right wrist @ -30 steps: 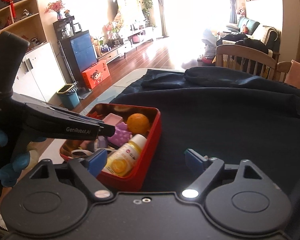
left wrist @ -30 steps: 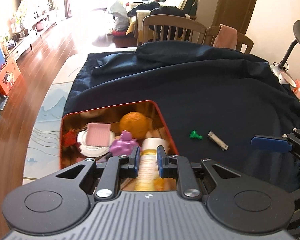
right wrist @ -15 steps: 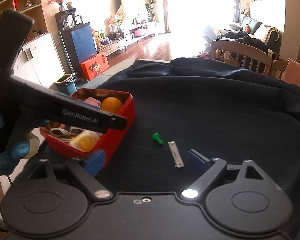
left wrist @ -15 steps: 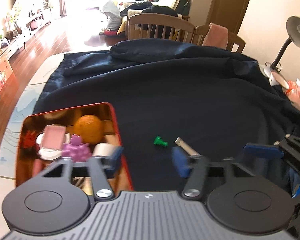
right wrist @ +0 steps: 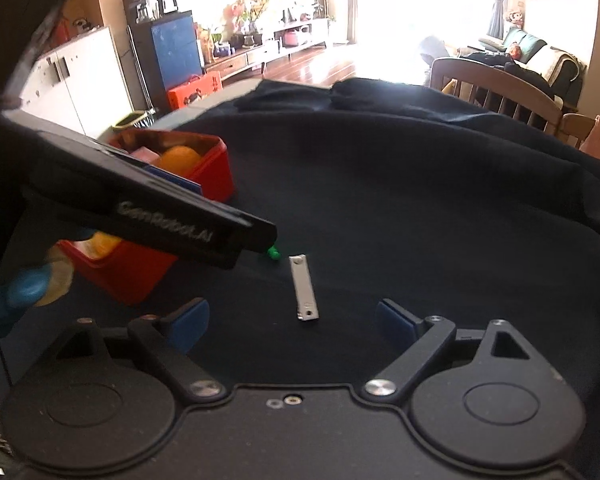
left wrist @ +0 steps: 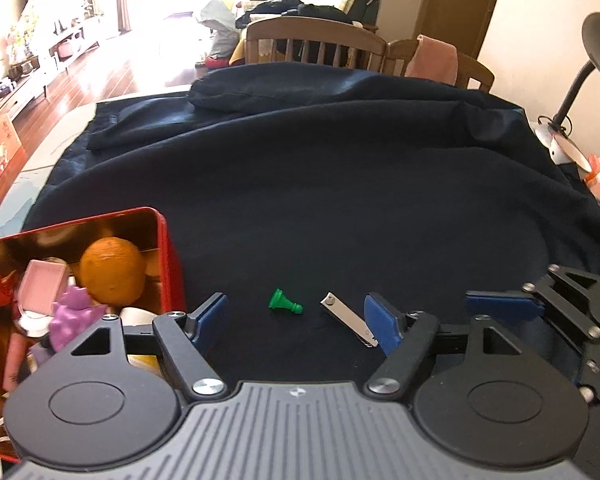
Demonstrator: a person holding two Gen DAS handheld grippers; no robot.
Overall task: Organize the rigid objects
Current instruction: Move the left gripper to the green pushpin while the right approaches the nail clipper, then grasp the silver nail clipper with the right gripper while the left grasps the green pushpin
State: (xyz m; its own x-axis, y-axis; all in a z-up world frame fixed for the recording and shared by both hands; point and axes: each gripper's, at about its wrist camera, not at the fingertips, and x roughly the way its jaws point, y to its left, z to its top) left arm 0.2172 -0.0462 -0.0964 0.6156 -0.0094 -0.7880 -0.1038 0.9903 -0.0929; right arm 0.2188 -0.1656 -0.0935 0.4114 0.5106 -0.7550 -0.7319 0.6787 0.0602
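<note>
Both your grippers hang over the dark cloth with their jaws apart, the two loose items below them.

Your left gripper (left wrist: 296,322) has just been opening its jaws; nothing is clamped, and the green pawn (left wrist: 285,302) lies on its side on the dark cloth (left wrist: 340,200) seen between the blue pads. The nail clipper (right wrist: 303,289) lies flat just beside the pawn, well inside the spread jaws of your right gripper (right wrist: 292,320), untouched. The red tin (left wrist: 168,248) sits on the cloth to the left of the pawn, near it but apart. It holds an orange (left wrist: 112,276), a pink block (left wrist: 42,290), a purple toy (left wrist: 74,316) and more items, part hidden behind your left gripper.
</note>
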